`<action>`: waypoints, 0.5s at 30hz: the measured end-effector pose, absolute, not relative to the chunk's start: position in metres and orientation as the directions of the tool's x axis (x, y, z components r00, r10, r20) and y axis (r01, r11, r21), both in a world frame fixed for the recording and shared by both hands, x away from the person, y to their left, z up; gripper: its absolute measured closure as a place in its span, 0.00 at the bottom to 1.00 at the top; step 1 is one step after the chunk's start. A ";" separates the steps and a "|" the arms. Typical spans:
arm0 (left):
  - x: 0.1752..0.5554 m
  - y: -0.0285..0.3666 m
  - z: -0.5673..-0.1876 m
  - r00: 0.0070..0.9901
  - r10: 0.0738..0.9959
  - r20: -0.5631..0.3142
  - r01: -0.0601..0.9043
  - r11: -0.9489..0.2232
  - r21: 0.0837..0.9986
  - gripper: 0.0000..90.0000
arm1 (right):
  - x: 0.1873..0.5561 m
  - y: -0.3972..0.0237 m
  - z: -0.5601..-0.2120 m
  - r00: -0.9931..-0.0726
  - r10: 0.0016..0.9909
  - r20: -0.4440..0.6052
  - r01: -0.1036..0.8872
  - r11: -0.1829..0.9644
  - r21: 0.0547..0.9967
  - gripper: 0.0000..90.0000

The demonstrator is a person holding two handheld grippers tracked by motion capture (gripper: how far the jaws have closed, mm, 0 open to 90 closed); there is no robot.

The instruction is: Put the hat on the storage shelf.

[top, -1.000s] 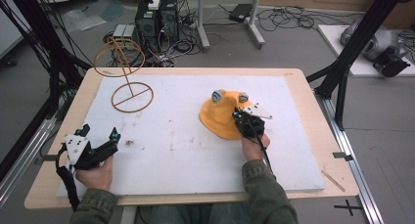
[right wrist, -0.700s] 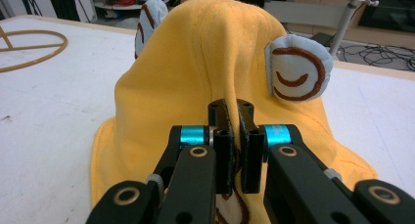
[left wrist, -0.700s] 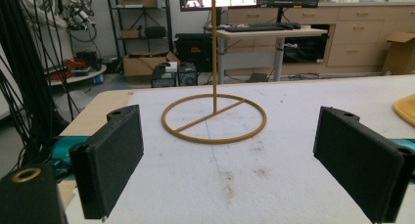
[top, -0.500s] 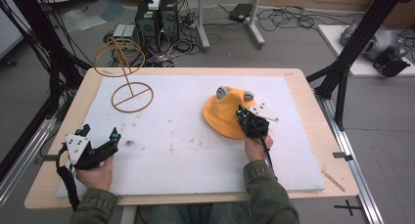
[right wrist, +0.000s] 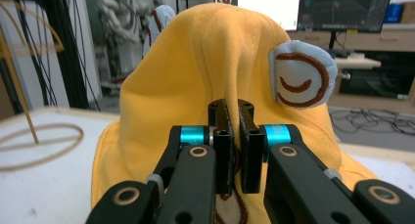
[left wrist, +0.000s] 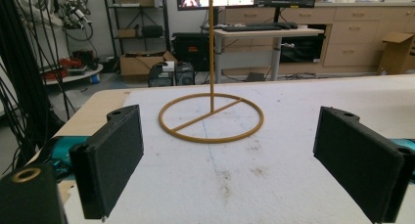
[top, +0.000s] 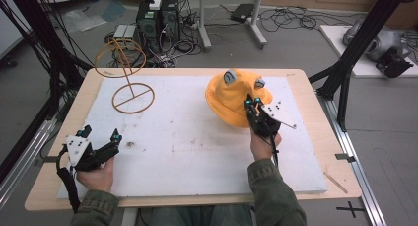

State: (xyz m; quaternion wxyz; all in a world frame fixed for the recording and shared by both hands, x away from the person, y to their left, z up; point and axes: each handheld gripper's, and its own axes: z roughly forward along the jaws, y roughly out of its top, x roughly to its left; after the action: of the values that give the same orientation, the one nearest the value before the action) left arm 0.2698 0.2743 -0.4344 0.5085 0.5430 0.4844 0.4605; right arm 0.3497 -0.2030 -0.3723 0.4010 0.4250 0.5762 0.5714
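Observation:
A yellow hat point(top: 231, 95) with two pale-blue ears hangs lifted off the white mat at the right, pinched at its near edge by my right gripper point(top: 252, 103). In the right gripper view the jaws are shut on a fold of the hat's point(right wrist: 205, 72) fabric, gripper point(right wrist: 235, 136) centred below a blue ear patch point(right wrist: 301, 79). A golden wire stand point(top: 129, 85), ring base and ring top, rises at the far left of the mat. My left gripper point(top: 101, 136) rests at the near left, open with nothing between its pads, facing the stand's base point(left wrist: 211, 117) in the left gripper view point(left wrist: 230, 160).
The white foam mat point(top: 197, 137) covers a wooden table point(top: 315, 95). Black frame posts point(top: 345, 73) stand at both table sides. Computers and cables point(top: 157, 18) lie on the floor beyond the far edge.
My right gripper has risen and carried the hat up off the mat; the hat now hangs in a bunched dome. The left gripper has stayed put.

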 end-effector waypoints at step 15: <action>0.269 0.280 -0.433 0.110 0.994 -0.004 0.050 -0.001 0.999 0.13 | 0.347 -0.196 -0.347 -0.326 0.945 0.018 -0.042 -0.033 0.999 0.98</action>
State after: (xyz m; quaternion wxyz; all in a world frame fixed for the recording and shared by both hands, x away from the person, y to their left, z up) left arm 0.2693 0.2798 -0.4330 0.5146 0.5386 0.4844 0.4587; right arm 0.3472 -0.1959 -0.3466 0.4158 0.4054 0.5574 0.5934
